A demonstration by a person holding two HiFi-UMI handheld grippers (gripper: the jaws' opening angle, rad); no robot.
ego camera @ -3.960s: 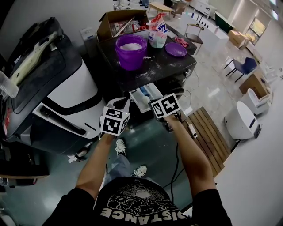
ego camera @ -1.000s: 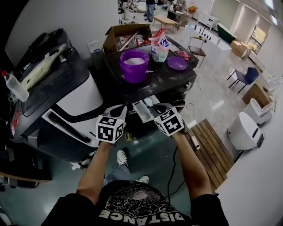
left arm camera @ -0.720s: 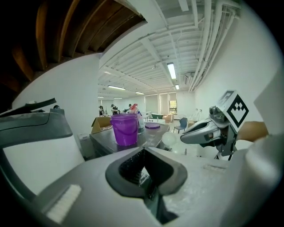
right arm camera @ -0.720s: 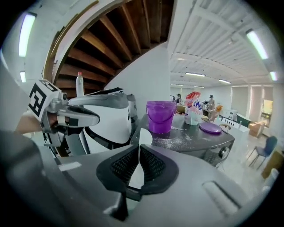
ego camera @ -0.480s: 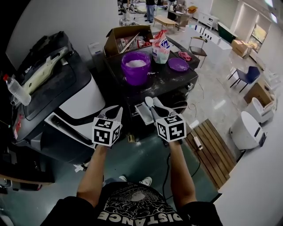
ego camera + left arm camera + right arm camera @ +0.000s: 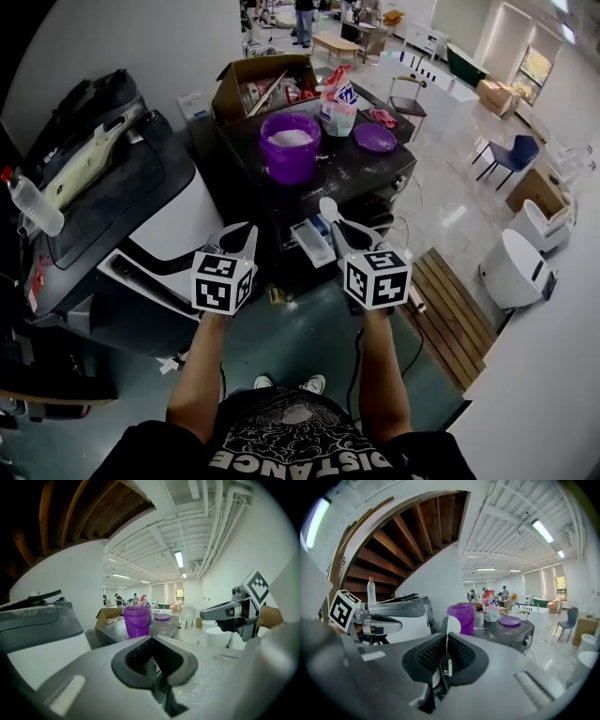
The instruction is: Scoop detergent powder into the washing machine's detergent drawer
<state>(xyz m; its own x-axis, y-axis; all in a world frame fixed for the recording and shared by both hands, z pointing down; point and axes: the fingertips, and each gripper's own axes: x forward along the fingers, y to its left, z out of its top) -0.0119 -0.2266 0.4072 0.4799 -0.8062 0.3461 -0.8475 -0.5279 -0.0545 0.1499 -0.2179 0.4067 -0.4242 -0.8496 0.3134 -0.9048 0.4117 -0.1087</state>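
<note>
In the head view the purple detergent tub [image 6: 291, 145], with white powder in it, stands on the dark washing machine top [image 6: 375, 173]. The white detergent drawer [image 6: 312, 241] sticks out of the machine front below it. My right gripper [image 6: 345, 230] is shut on a white scoop [image 6: 328, 208], whose bowl points up just right of the drawer. In the right gripper view the scoop [image 6: 452, 623] rises from between the pads. My left gripper [image 6: 238, 234] is shut and holds nothing, left of the drawer and apart from it.
A purple lid [image 6: 375, 138], a detergent bag [image 6: 339, 103] and an open cardboard box [image 6: 258, 80] sit on the machine top. A white and black machine [image 6: 141, 216] with a plastic bottle [image 6: 28, 206] on it stands to the left. A wooden slat platform [image 6: 459, 300] lies at right.
Both grippers have drawn back from the drawer. The right gripper, still shut on the scoop, has moved right and tipped the scoop bowl upward.
</note>
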